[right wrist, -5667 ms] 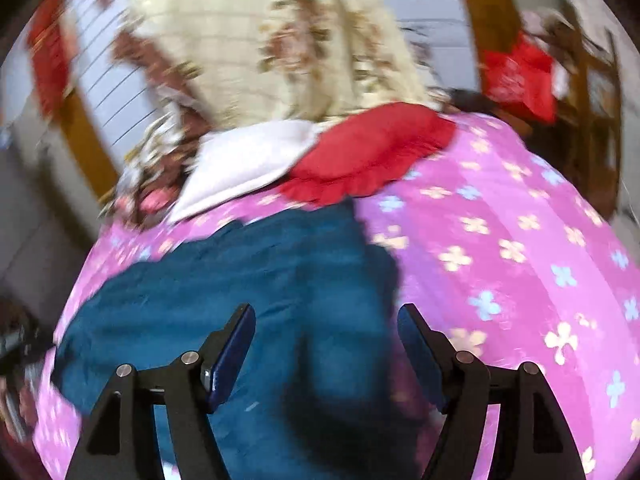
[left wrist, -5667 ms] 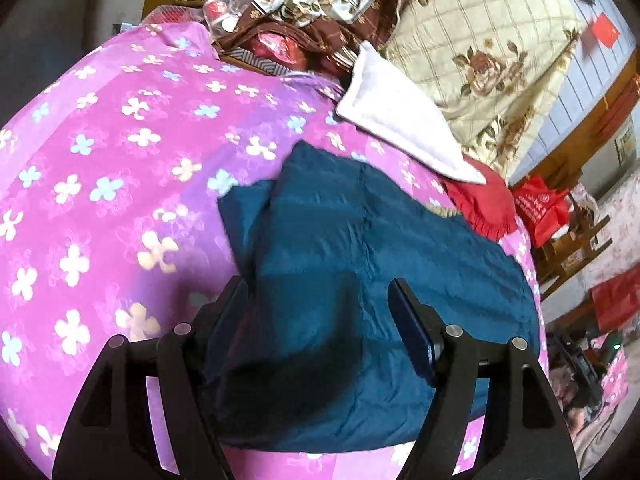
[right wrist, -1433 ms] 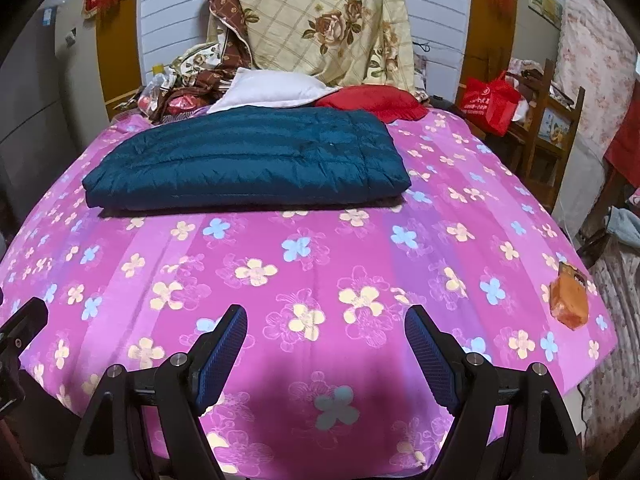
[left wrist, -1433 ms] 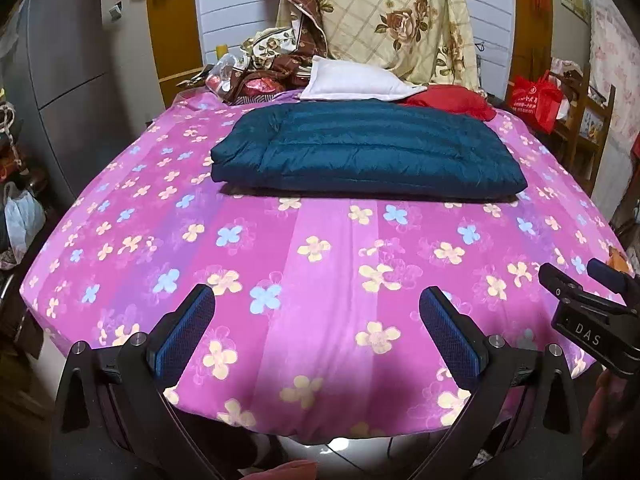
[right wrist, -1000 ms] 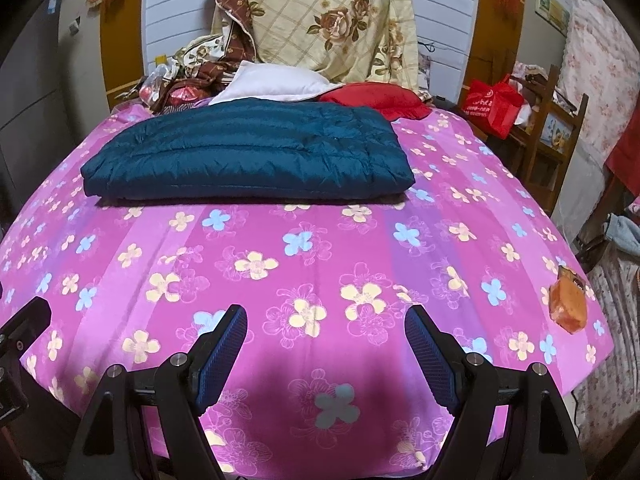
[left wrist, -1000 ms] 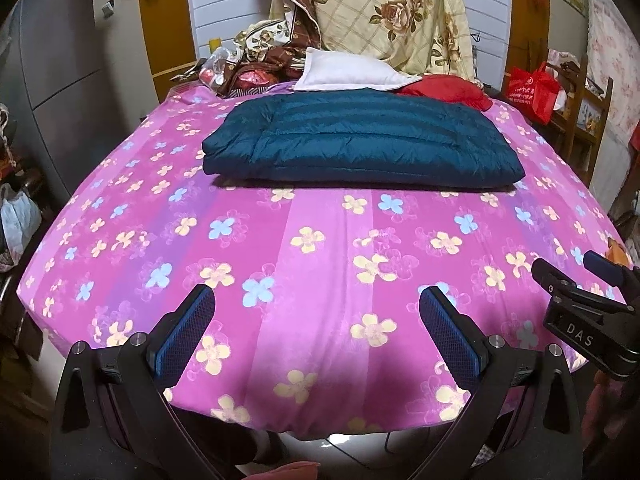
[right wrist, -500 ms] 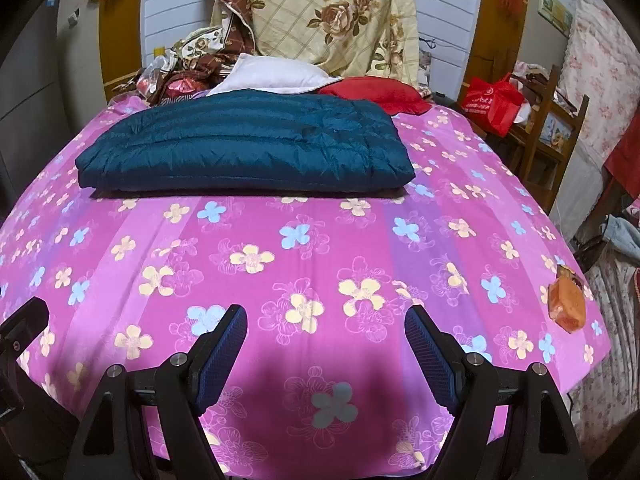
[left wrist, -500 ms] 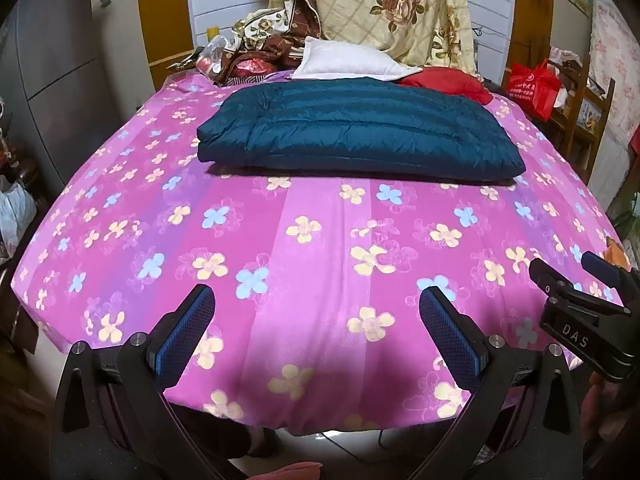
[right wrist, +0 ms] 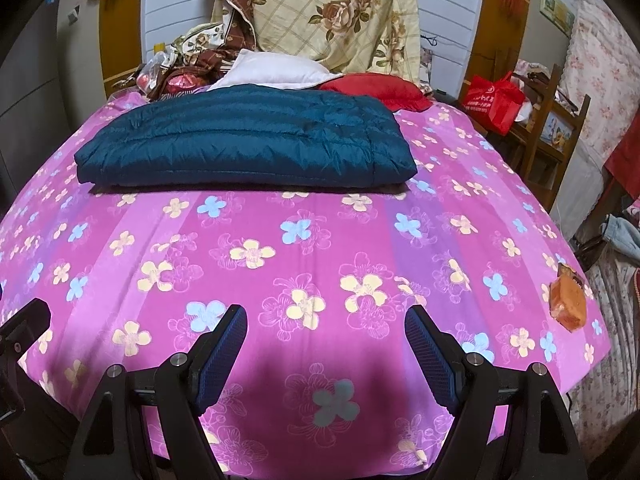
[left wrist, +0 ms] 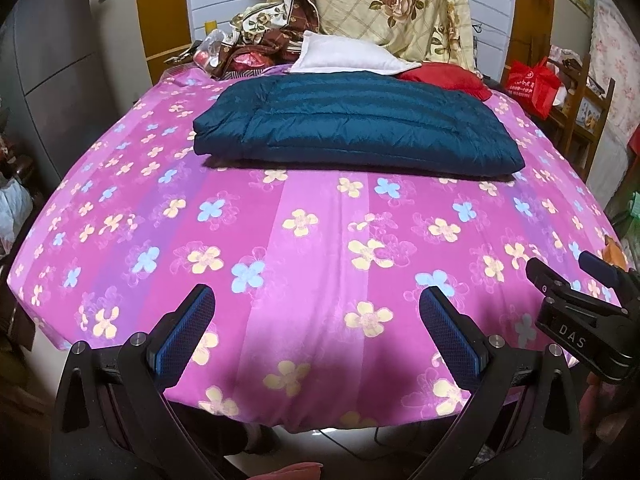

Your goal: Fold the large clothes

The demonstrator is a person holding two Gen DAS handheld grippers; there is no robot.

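Lying folded on the bed [left wrist: 320, 280], the padded jacket [left wrist: 352, 128] is judged liable to spring apart, both the left gripper [left wrist: 316, 332] and right gripper [right wrist: 326, 350] being spread and empty.

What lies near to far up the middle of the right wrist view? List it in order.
right gripper → pink floral bedsheet → folded dark blue padded jacket → white pillow → cream rose-patterned quilt against the wall.
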